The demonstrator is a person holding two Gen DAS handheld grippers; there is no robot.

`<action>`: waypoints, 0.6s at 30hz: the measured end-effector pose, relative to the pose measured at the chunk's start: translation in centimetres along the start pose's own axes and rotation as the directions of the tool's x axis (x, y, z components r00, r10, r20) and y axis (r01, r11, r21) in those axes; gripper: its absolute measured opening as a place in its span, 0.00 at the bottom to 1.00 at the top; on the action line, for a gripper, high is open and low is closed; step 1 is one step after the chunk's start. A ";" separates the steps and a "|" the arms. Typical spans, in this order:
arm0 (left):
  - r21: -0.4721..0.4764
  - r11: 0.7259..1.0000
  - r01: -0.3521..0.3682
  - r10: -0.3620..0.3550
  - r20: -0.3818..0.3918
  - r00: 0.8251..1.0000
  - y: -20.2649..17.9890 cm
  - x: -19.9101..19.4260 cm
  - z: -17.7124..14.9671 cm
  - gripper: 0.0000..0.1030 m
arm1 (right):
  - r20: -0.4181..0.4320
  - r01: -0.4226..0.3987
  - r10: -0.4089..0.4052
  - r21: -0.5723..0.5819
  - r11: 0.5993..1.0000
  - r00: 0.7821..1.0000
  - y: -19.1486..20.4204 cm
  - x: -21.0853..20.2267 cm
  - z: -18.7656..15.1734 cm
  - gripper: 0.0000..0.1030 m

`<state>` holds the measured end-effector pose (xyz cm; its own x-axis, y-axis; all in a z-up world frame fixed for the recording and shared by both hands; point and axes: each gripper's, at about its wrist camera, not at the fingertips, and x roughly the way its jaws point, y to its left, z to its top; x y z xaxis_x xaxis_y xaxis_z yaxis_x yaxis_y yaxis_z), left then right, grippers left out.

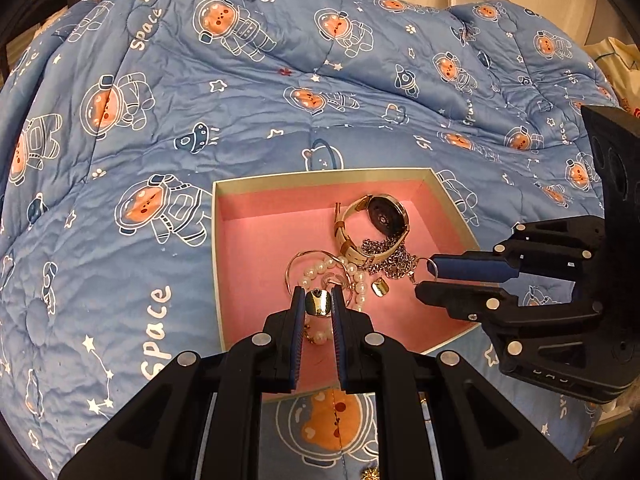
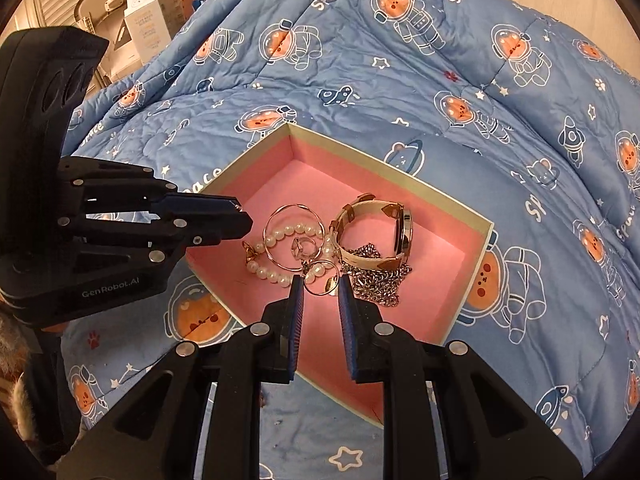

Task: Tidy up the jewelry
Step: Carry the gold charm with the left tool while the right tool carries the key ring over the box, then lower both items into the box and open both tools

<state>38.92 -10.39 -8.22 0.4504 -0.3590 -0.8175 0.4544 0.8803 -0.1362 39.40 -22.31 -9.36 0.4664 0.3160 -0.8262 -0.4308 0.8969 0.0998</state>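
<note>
An open box with a pink inside and a cream rim (image 1: 320,176) (image 2: 392,168) lies on a blue quilt. In it are a cream-strap watch (image 1: 384,216) (image 2: 376,232), a pearl bracelet (image 1: 320,268) (image 2: 280,236), a silver chain (image 1: 392,260) (image 2: 376,276) and a small gold piece (image 1: 379,288). My left gripper (image 1: 318,292) (image 2: 244,220) hovers over the box's near side, shut on a wide gold ring (image 1: 318,303). My right gripper (image 2: 321,280) (image 1: 424,280) comes in from the other side, shut on a thin silver ring (image 2: 319,282) (image 1: 430,267) just above the jewelry pile.
The astronaut-print quilt (image 1: 160,120) (image 2: 440,80) covers the whole bed around the box and rises in folds behind it. A white carton (image 2: 144,28) stands beyond the bed's far corner. A small gold item (image 1: 370,474) lies on the quilt under my left gripper.
</note>
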 end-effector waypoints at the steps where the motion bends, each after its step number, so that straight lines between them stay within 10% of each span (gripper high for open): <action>1: 0.003 1.000 -0.003 0.003 -0.008 1.000 0.0 0.4 0.1 0.12 | -0.015 -0.009 0.010 0.007 1.000 1.000 -0.2 0.4 0.1 0.18; 18: -0.001 1.000 -0.001 0.001 -0.087 0.996 -0.1 3.7 0.4 0.12 | -0.175 -0.030 0.035 0.030 0.999 0.984 -1.3 5.0 1.2 0.18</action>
<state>40.82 -11.92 -11.00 0.3828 -0.3296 -0.8631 0.4531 0.8811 -0.1355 43.21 -21.54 -12.98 0.3090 0.2880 -0.9064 -0.4213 0.8959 0.1410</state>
